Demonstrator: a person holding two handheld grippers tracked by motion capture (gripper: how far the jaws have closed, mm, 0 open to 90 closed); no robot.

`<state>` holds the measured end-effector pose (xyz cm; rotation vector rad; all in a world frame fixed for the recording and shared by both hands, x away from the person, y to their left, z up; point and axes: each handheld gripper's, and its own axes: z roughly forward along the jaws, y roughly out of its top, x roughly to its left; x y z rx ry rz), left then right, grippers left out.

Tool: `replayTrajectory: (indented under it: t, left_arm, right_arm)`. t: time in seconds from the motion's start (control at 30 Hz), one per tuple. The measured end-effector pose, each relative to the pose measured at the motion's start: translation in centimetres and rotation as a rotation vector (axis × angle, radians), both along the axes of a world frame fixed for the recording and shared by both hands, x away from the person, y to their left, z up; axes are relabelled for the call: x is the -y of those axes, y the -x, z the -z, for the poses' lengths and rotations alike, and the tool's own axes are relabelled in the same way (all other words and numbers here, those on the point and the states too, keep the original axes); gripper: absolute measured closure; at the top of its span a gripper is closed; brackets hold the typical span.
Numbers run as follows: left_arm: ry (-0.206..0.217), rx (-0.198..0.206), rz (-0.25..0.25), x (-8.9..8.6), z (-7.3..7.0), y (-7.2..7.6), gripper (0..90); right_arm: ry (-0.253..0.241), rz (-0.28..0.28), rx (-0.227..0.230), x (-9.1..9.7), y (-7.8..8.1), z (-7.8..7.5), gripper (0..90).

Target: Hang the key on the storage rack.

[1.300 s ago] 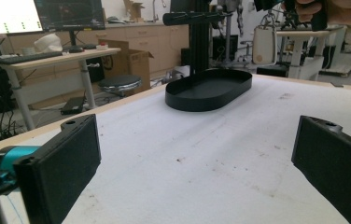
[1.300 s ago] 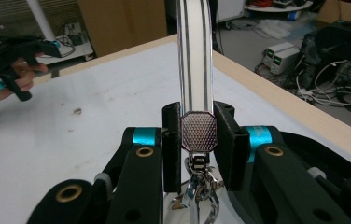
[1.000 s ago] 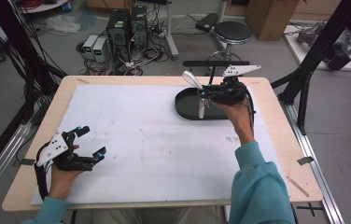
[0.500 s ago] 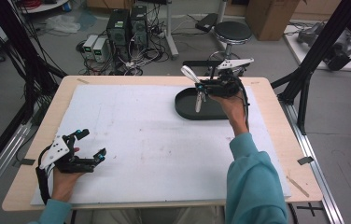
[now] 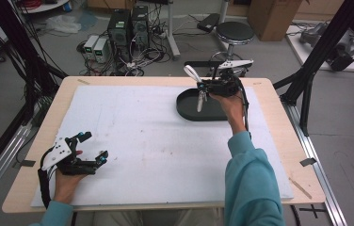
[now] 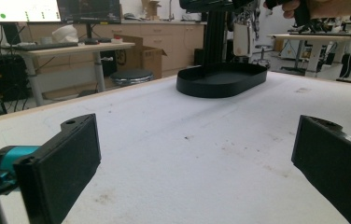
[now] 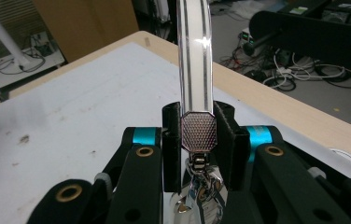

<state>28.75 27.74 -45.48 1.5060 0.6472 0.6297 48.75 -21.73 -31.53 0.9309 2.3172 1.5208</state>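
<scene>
Since the earlier frames, the right gripper (image 5: 202, 84) has shifted leftward and slightly lower over the black oval plastic tray (image 5: 189, 107), carrying its load with it, while the left gripper (image 5: 92, 148) has stayed in place near the front left corner.

From largest to smallest: a light wooden tabletop (image 5: 278, 117) is covered almost entirely by a white foam mat (image 5: 142, 136) marked with a few brown smudges. The tray lies on the far right part of that mat. In the left gripper view the tray (image 6: 220, 81) sits well ahead, beyond the two black jaws.

A person in teal sleeves holds both tools. The right gripper (image 7: 197, 133) is clenched on a pair of shiny metal tongs (image 7: 193, 56), its pads pressing the hinged end with the textured grey cap. In the high view the tongs (image 5: 196, 89) hang in the air above the tray's left half, one arm angled up and away, the other pointing down toward the tray. Whether that lower tip touches the tray cannot be told.

The left gripper is released, its jaws standing wide apart with nothing between them, just above the mat.
</scene>
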Motion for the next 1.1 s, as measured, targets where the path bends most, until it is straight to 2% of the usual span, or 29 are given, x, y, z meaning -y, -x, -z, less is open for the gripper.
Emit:
replayTrajectory:
  t: [0.1, 0.47, 0.57, 0.67, 1.1]
  left_arm:
    - [0.021, -0.004, 0.001, -0.2, 0.0, 0.0, 1.7]
    - [0.014, 0.002, 0.002, -0.1, 0.1, 0.0, 1.7]
    - [0.014, 0.001, 0.002, -0.1, 0.1, 0.0, 1.7]
    - [0.013, 0.000, 0.001, -0.1, 0.1, 0.0, 1.7]
    - [0.014, 0.002, 0.003, -0.1, 0.1, 0.0, 1.7]
  right_arm:
    - [-0.002, 0.008, -0.005, 0.2, -0.5, 0.4, 74.7]
    - [-0.014, 0.027, -0.033, 0.7, -1.4, 1.3, 74.7]
    - [-0.030, 0.026, -0.040, 1.0, -1.8, 1.7, 74.7]
    - [-0.023, 0.033, -0.050, 1.1, -2.0, 2.0, 74.7]
    - [-0.092, 0.062, -0.070, 1.4, -3.1, 3.1, 74.6]
